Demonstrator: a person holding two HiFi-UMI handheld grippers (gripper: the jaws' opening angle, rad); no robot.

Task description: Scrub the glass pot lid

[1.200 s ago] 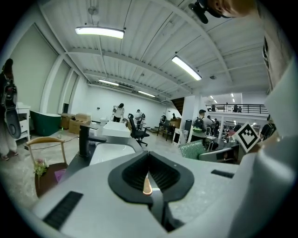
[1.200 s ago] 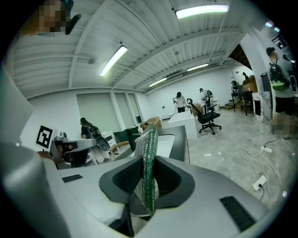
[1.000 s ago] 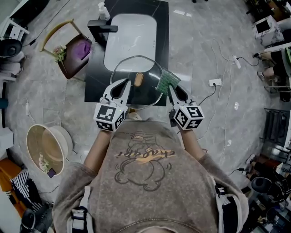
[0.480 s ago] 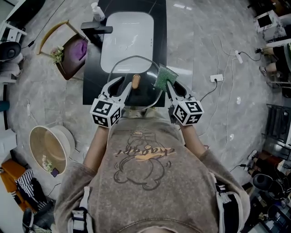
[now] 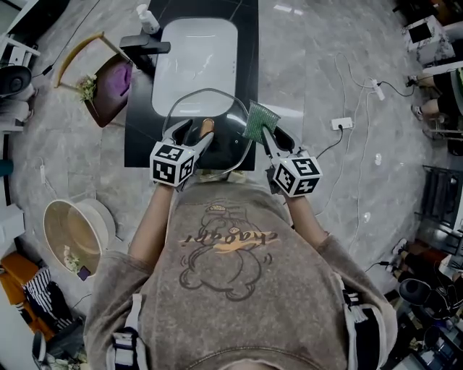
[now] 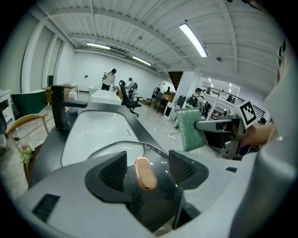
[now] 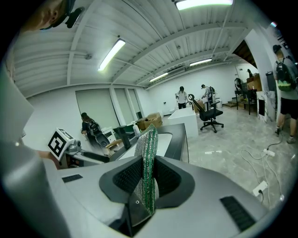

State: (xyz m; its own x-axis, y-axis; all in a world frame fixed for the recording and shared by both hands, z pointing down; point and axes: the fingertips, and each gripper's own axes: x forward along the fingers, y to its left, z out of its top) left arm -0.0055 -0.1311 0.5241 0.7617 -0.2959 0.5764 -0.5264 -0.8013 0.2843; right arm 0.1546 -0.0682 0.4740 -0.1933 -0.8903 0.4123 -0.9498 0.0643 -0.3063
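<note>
Left gripper (image 6: 147,160) wide open, jaws just now spread apart, with the copper knob (image 6: 145,174) of the glass pot lid (image 5: 221,108) between the two pads but pressed by neither. Right gripper (image 7: 148,179) closed on a green scrub pad (image 7: 148,148), gripped on edge and standing up out of the jaws. In the head view, this pad right at the lid's right rim; contact there not possible to judge. Lid itself knob-up over the near end of the black counter (image 5: 141,137), between both grippers. Just behind the lid, a white sink (image 5: 195,65) set in the same counter, with a black faucet (image 5: 145,45) at its left side and a small bottle (image 5: 147,18) near the faucet. Farther left, on the floor, a chair (image 5: 108,83) with a purple seat.
</note>
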